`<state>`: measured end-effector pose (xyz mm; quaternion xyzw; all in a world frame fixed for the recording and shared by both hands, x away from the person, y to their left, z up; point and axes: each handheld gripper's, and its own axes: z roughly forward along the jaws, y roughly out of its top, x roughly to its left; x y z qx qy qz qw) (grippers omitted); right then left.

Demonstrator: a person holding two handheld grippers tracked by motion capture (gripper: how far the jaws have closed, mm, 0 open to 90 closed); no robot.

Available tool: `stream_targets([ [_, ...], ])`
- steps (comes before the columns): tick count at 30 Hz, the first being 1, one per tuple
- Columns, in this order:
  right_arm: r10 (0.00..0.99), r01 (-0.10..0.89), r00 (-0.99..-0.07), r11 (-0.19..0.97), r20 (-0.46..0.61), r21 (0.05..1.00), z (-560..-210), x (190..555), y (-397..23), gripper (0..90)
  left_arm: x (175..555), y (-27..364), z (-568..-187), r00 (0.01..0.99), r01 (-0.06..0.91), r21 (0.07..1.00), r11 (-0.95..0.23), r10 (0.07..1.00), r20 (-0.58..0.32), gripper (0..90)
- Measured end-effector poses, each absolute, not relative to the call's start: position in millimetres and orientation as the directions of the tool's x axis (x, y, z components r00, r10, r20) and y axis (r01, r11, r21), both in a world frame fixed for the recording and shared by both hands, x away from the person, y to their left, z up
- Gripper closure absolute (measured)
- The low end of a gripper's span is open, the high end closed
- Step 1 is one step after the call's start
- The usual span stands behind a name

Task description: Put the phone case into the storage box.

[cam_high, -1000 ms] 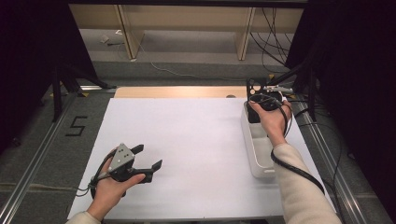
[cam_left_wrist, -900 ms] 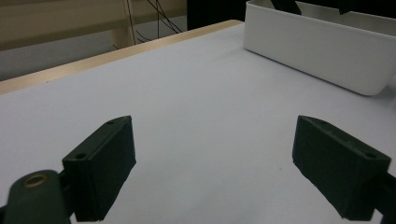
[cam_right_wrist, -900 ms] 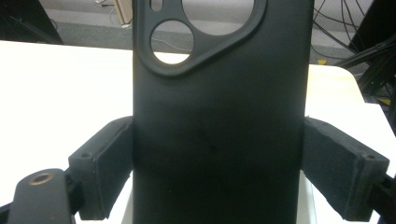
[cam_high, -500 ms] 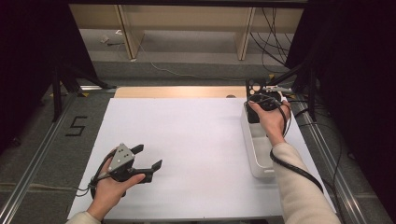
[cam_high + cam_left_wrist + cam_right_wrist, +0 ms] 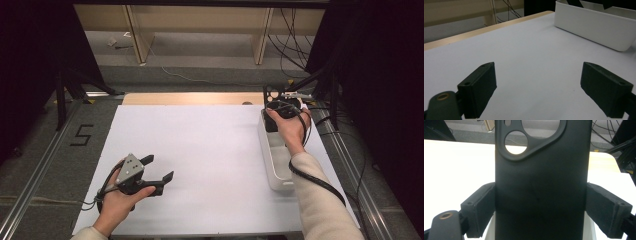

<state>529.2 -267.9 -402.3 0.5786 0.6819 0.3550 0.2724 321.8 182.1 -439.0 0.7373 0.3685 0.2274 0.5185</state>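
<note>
A black phone case [image 5: 541,182] with camera cut-outs at its top stands upright between the jaws of my right gripper [image 5: 540,212]. Both pads [image 5: 480,207] press on its side edges. From above, that gripper [image 5: 278,111] hovers over the far end of a white bin [image 5: 276,175], and the phone case [image 5: 274,93] rises beyond the hand. My left gripper [image 5: 160,167] rests low over the white sheet at the front left, jaws wide apart with nothing between them. In the left gripper view, the gripper [image 5: 541,87] faces the white bin [image 5: 594,27] across bare sheet.
A white sheet [image 5: 200,150] covers the table, with a wooden strip [image 5: 190,98] along its far edge. Metal rails [image 5: 35,170] run down both sides. Cables [image 5: 300,35] and shelf legs lie on the floor beyond the table.
</note>
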Motion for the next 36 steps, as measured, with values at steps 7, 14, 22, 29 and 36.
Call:
stream_targets([
  [7,0.983,0.597,-0.182,0.083,0.033,0.798,-403.4,530.3,-268.8,15.3,321.8,182.1,-439.0,0.626,0.307,0.932,-0.19,0.779,-0.047,12.8],
  [14,0.983,0.599,-0.18,0.083,0.033,0.796,-403.6,531.0,-269.5,15.3,321.7,181.8,-439.2,0.625,0.309,0.932,-0.189,0.779,-0.05,12.8],
  [22,0.984,0.601,-0.177,0.082,0.032,0.795,-403.8,532.2,-269.4,15.2,321.8,182.0,-439.2,0.624,0.31,0.932,-0.188,0.779,-0.05,12.8],
  [29,0.984,0.605,-0.177,0.085,0.029,0.791,-404.4,533.0,-269.3,15.2,321.7,181.9,-439.3,0.625,0.309,0.932,-0.189,0.779,-0.049,12.8],
  [36,0.984,0.609,-0.175,0.083,0.032,0.788,-406.6,534.0,-270.1,15.2,321.7,182.0,-439.3,0.624,0.31,0.932,-0.188,0.78,-0.051,12.8],
])
